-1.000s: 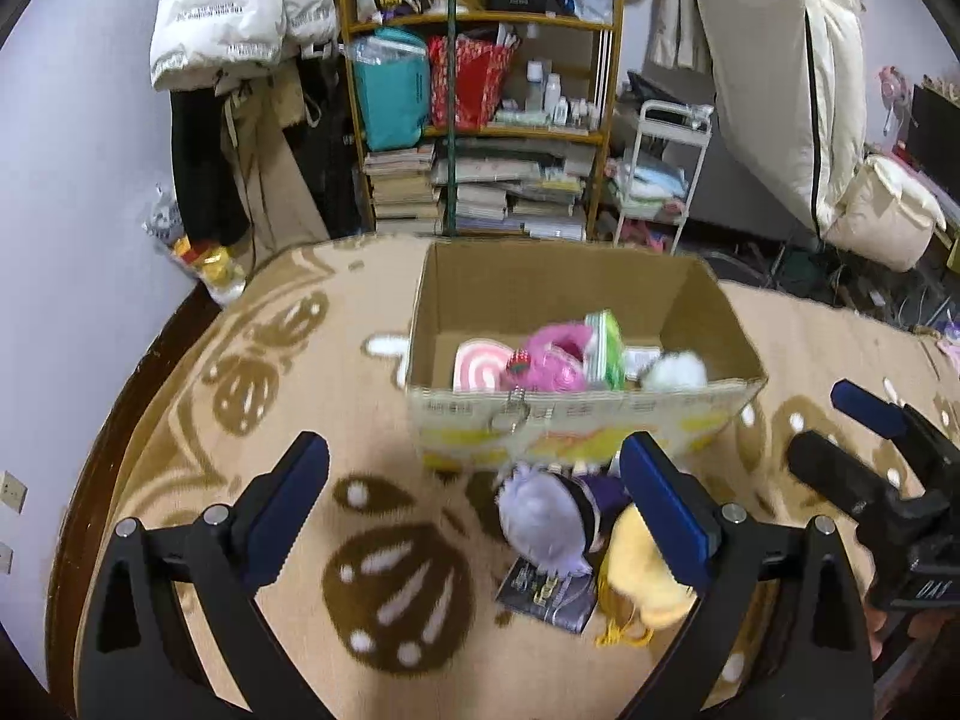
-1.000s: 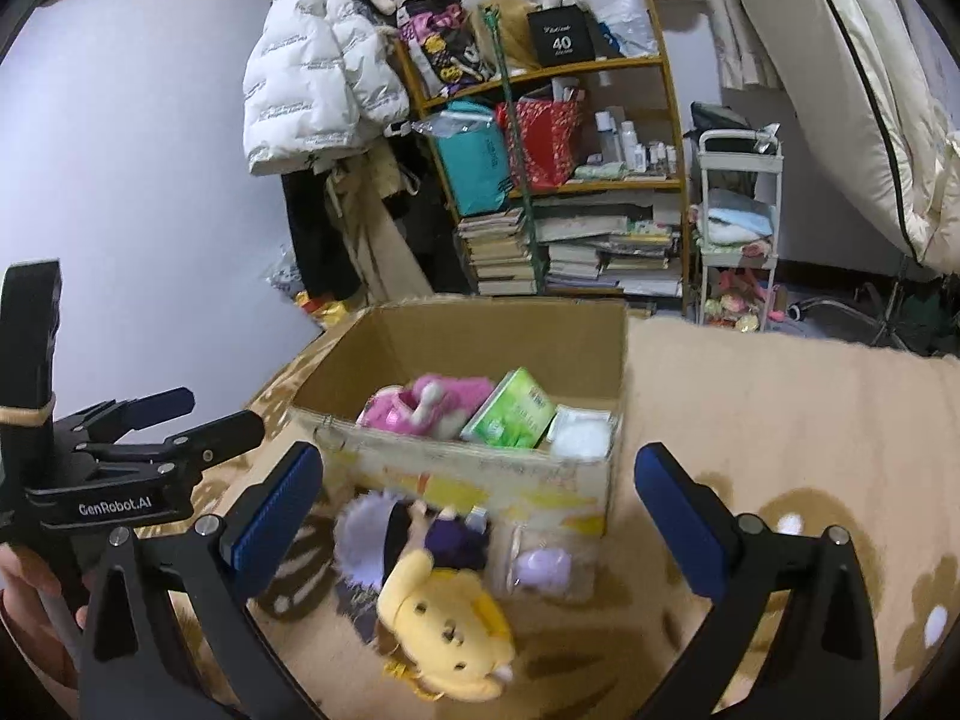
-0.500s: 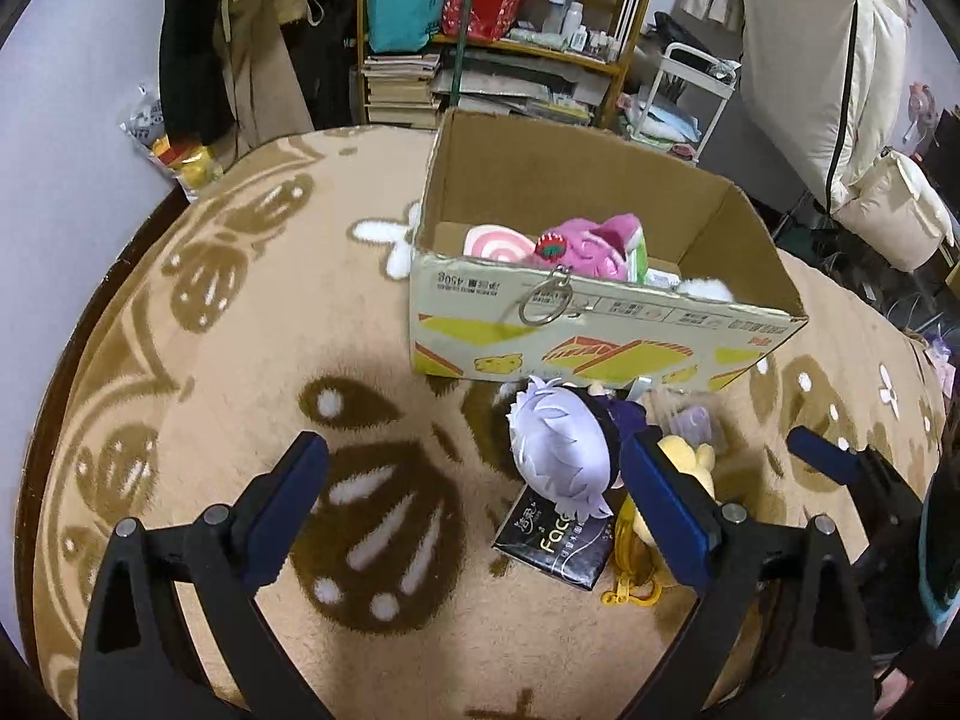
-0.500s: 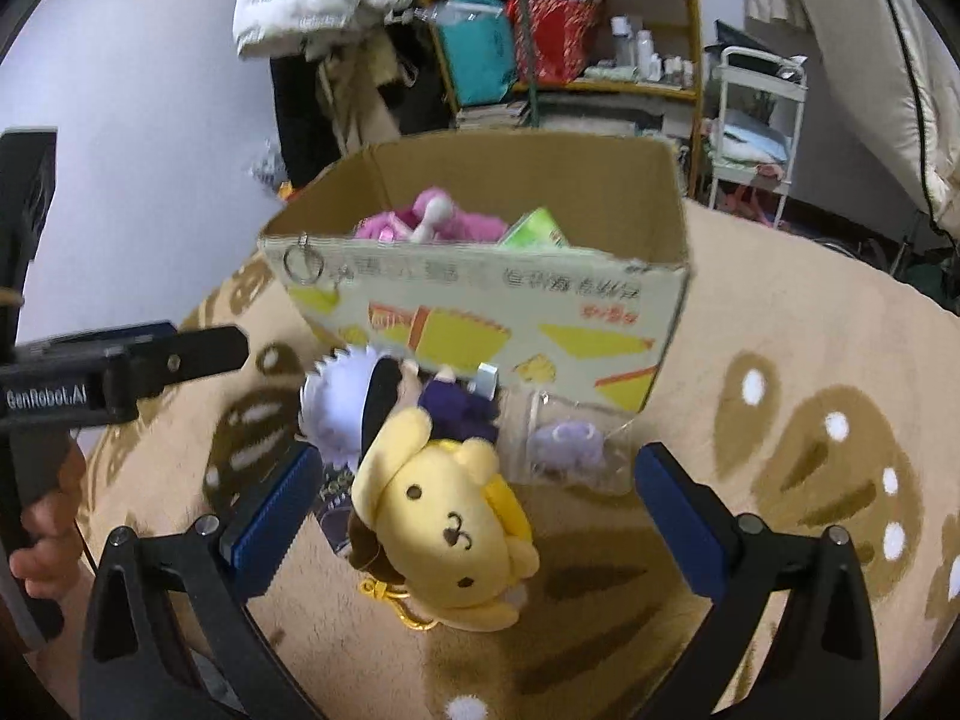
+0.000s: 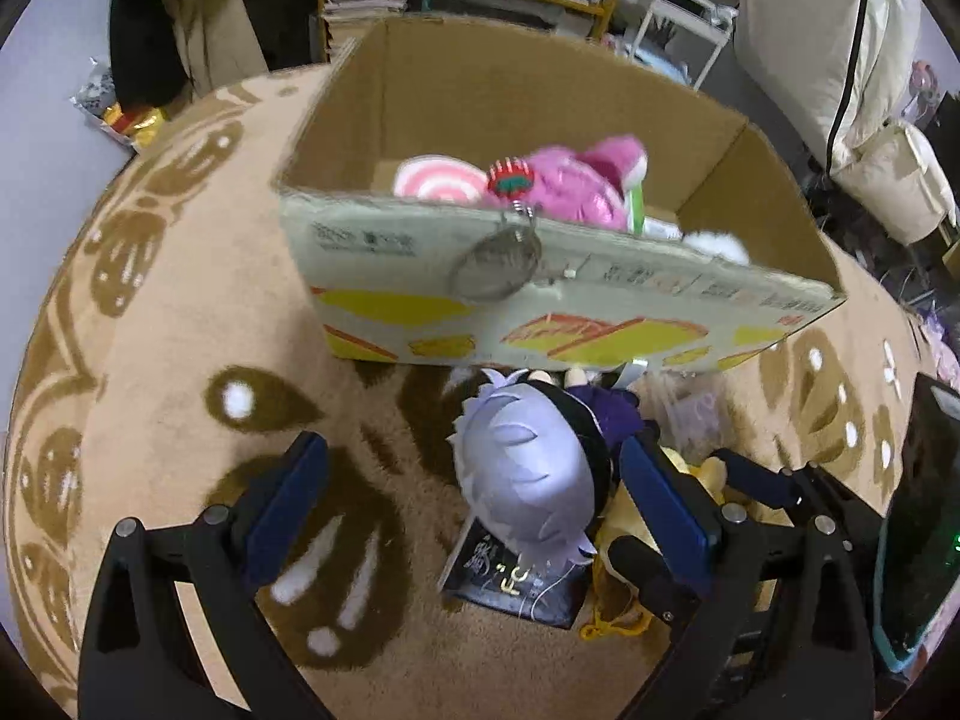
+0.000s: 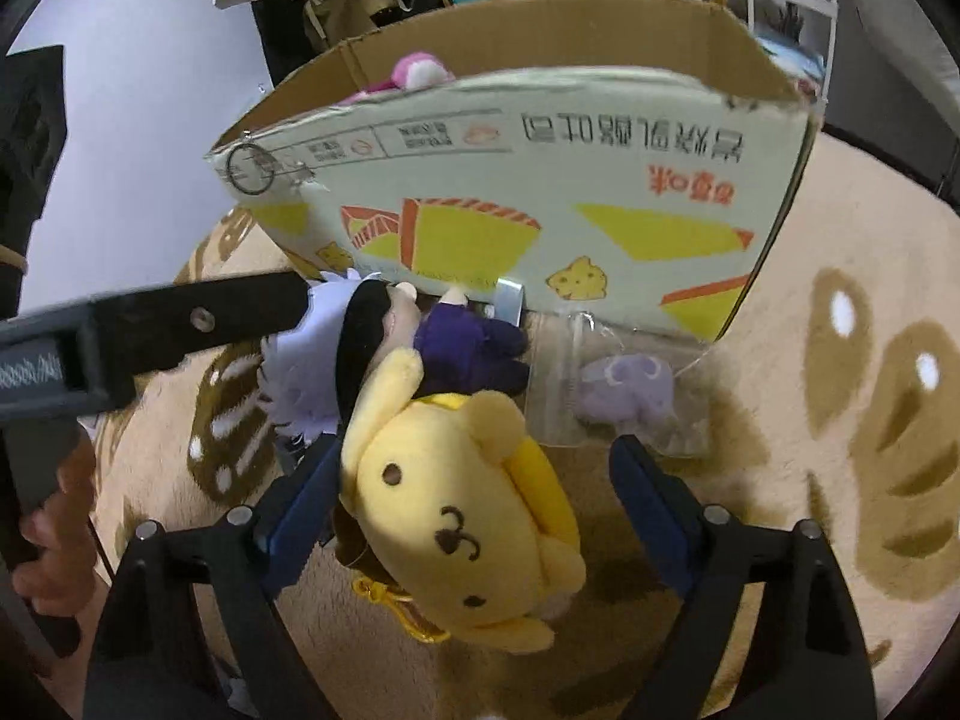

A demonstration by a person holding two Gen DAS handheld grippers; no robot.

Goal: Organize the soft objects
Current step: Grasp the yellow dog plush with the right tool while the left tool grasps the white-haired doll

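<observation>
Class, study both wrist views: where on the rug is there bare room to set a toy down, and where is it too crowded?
Free: the rug left of the cardboard box and white-haired doll, and the rug right of the bagged purple toy. Crowded: the strip before the box, where doll, yellow plush and bagged toy cluster.

Both wrist cameras look steeply down along their fingers, close above the carpet (image 5: 150, 360). Left view faces the cardboard box (image 5: 540, 312) at 12 o'clock; right view sees it nearer. The 2 views share the box front and the yellow plush (image 6: 468, 516).
</observation>
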